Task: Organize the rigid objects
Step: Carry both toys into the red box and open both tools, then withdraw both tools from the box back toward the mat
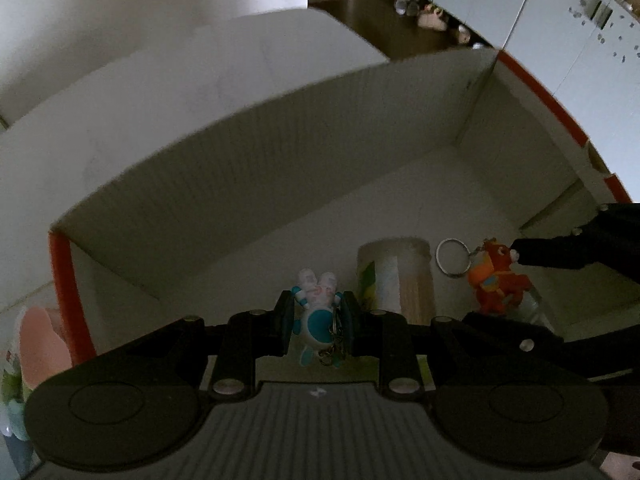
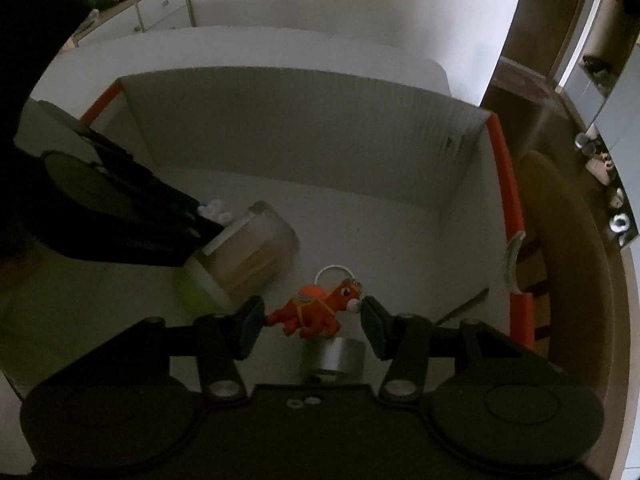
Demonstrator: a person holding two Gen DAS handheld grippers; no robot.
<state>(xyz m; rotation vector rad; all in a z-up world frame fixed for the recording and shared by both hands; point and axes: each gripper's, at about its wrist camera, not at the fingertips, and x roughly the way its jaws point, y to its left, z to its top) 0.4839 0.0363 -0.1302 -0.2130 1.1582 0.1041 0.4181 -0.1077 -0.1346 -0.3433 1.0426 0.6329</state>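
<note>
Keychains fill both grippers above a white corrugated box (image 2: pixel 312 128) with orange-red edges. In the right wrist view, the right gripper (image 2: pixel 314 322) has its 2 fingers pressed on the ends of an orange-red horse figure (image 2: pixel 316 312), whose long axis runs crosswise between the pads: tail at the left pad, white muzzle at the right pad, legs hanging downward. It has an orange hump-like saddle, yellow straps and a silver key ring (image 2: pixel 334 271) behind its neck. Below it sits a silver cylindrical object (image 2: pixel 334 356). In the left wrist view, the left gripper (image 1: pixel 318 322) is clenched on a white and teal figure (image 1: pixel 316 316) with pink markings; its long axis points forward along the fingers, 2 pale rounded ends away from the camera, a dark chain beside its body. Just right of it, a clear cylindrical container (image 1: pixel 400 280) with a green-printed label and pale sticks inside lies on the box floor.
</note>
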